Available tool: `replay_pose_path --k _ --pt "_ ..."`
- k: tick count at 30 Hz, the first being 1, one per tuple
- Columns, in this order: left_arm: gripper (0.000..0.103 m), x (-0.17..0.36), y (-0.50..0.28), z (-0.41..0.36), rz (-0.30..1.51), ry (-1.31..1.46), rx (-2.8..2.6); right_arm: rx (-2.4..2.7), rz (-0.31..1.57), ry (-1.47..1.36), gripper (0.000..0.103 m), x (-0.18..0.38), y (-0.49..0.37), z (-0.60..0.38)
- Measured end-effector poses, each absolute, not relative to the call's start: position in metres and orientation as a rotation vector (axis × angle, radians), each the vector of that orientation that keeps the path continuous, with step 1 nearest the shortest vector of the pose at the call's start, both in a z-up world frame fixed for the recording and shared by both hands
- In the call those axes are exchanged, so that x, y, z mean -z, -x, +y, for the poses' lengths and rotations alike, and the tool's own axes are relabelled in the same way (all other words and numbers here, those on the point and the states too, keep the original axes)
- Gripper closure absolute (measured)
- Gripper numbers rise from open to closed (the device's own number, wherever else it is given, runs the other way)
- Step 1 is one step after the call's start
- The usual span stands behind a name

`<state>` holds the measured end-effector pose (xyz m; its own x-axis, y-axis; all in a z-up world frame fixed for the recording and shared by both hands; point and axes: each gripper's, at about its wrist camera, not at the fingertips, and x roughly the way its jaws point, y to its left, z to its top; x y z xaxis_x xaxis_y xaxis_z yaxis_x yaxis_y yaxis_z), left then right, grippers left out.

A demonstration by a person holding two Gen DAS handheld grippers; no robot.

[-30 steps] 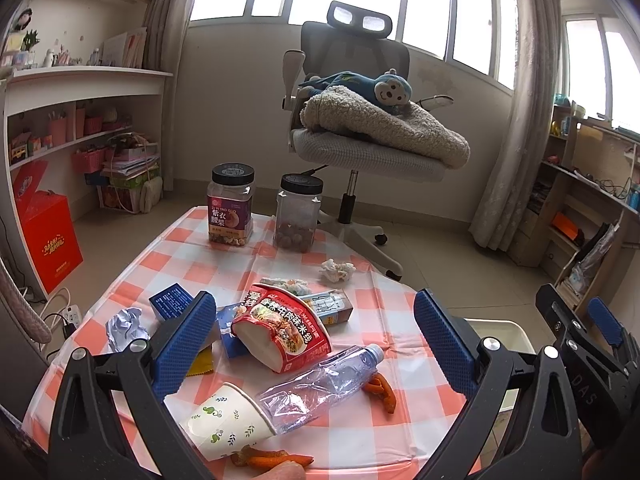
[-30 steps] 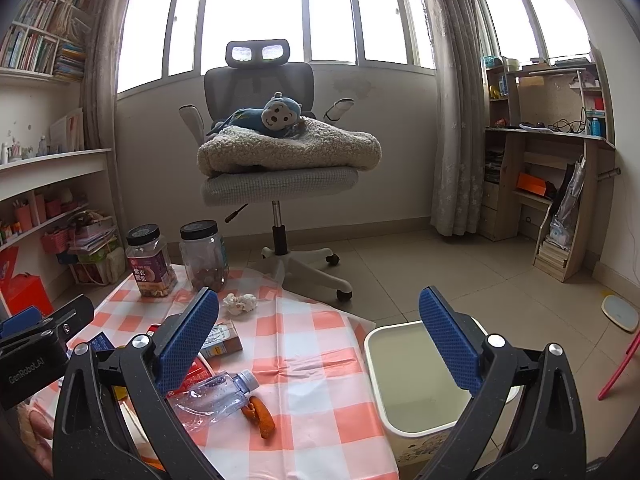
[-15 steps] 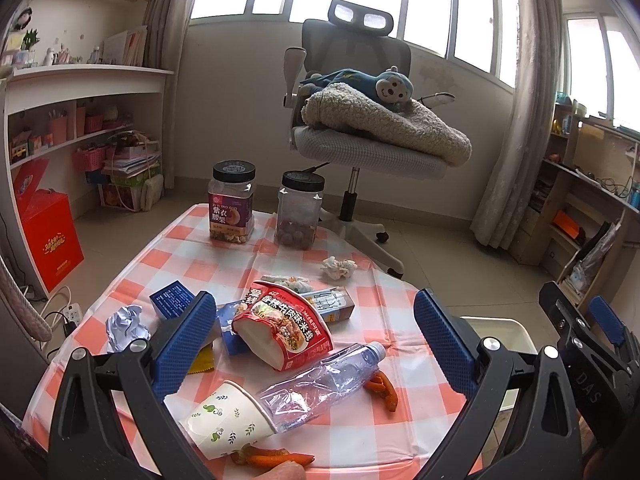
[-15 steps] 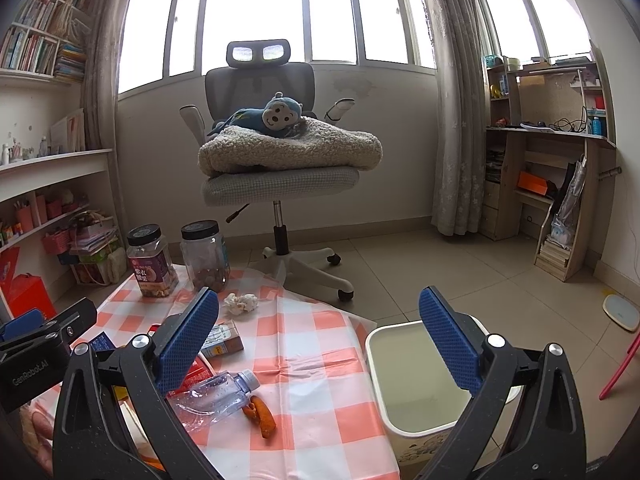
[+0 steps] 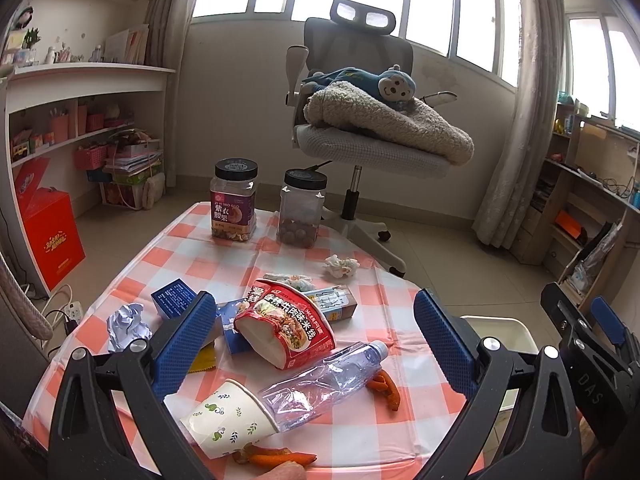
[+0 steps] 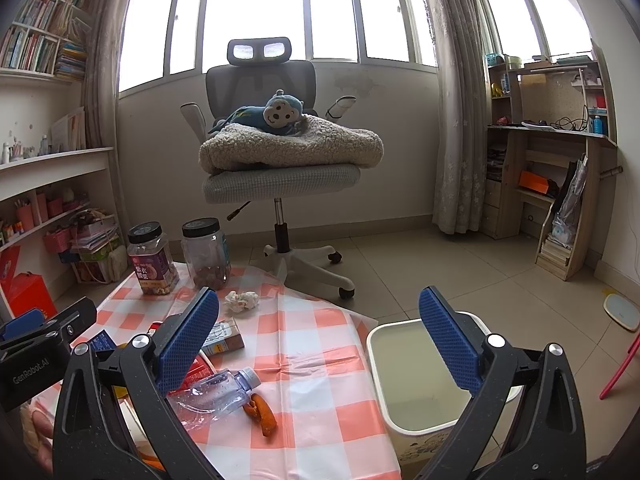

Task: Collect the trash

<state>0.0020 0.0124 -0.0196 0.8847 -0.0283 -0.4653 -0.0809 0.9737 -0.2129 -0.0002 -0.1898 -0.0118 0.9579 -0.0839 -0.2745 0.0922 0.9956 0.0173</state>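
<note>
Trash lies on the checked table (image 5: pixel 280 256): a red noodle bowl (image 5: pixel 286 330), a crushed plastic bottle (image 5: pixel 320 384), a paper cup (image 5: pixel 226 414), orange peels (image 5: pixel 386 388), a small carton (image 5: pixel 334 302), blue boxes (image 5: pixel 174 298), crumpled paper (image 5: pixel 126 326) and a tissue wad (image 5: pixel 340 266). My left gripper (image 5: pixel 316 344) is open and empty above the bowl and bottle. My right gripper (image 6: pixel 320 340) is open and empty, above the table's right edge beside the cream bin (image 6: pixel 424 412). The bottle (image 6: pixel 218 392) and peel (image 6: pixel 262 414) show in the right wrist view.
Two black-lidded jars (image 5: pixel 234 200) (image 5: pixel 302 210) stand at the table's far edge. A grey office chair (image 6: pixel 280 168) with a blanket and plush monkey stands behind. Shelves line the left wall and a desk stands at the right.
Both grippers have barely shifted. The objects on the table lie as before.
</note>
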Motion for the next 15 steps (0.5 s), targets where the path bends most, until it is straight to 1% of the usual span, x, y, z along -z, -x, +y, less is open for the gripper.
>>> replay_pose_path --k 11,14,15 --pt "0.007 0.025 0.001 0.016 0.490 0.238 -0.031 0.085 0.296 -0.051 0.007 0.015 -0.001 -0.191" --pt "0.007 0.031 -0.004 0.023 0.541 0.296 -0.034 0.078 0.316 -0.054 0.007 0.017 -0.003 -0.190" --pt "0.007 0.031 -0.008 0.025 0.583 0.328 -0.040 0.072 0.337 -0.056 0.007 0.018 -0.006 -0.189"
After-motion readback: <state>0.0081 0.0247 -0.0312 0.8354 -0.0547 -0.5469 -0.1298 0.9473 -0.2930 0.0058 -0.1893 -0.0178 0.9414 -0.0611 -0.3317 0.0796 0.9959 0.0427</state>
